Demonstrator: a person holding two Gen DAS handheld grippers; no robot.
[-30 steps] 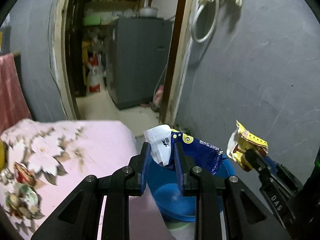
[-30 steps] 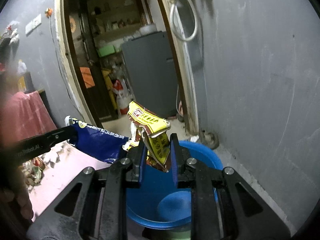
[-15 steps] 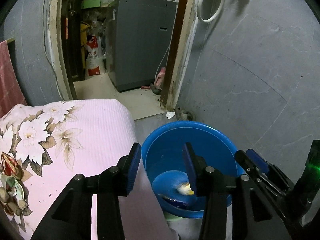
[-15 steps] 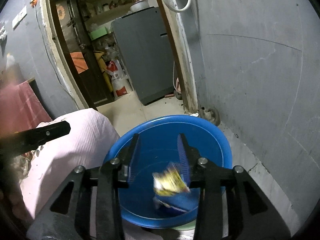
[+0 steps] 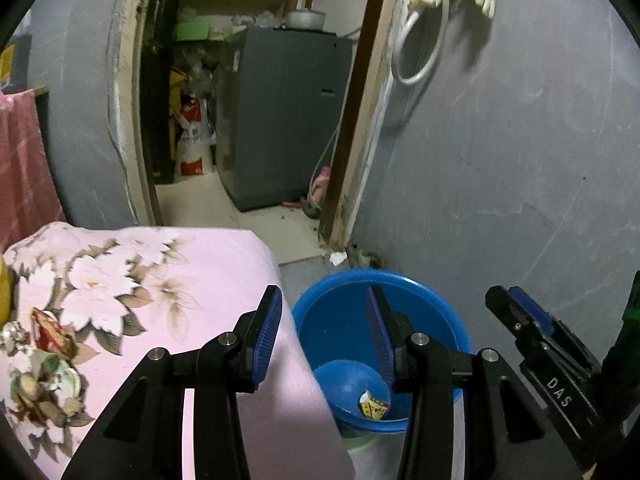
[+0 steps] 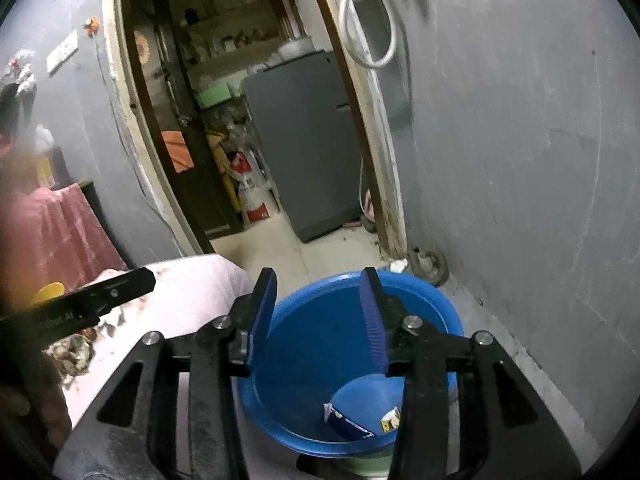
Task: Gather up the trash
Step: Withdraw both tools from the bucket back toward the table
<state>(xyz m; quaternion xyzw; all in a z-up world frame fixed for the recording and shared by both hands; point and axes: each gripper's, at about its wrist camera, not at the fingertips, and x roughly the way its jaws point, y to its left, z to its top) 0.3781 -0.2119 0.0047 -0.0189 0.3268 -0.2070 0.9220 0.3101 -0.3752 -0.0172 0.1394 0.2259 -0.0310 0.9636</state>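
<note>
A blue plastic basin (image 5: 344, 304) stands on the floor by the grey wall; it also shows in the right wrist view (image 6: 424, 300). A yellow snack wrapper (image 5: 374, 405) lies at its bottom, and in the right wrist view a blue wrapper (image 6: 346, 422) lies beside the yellow one (image 6: 390, 420). My left gripper (image 5: 324, 338) is open and empty above the basin's left rim. My right gripper (image 6: 316, 316) is open and empty above the basin. The right gripper's fingers (image 5: 524, 320) show at the right of the left wrist view.
A bed with a pink flowered cover (image 5: 120, 280) lies left of the basin. A doorway (image 5: 240, 120) opens to a room with a grey appliance (image 5: 280, 120). A grey wall (image 5: 500, 160) stands to the right. A crumpled white scrap (image 5: 338, 257) lies on the floor by the door frame.
Both grippers opened and dropped their wrappers, blue from the left and yellow from the right, into the basin. Both grippers have since lifted slightly.
</note>
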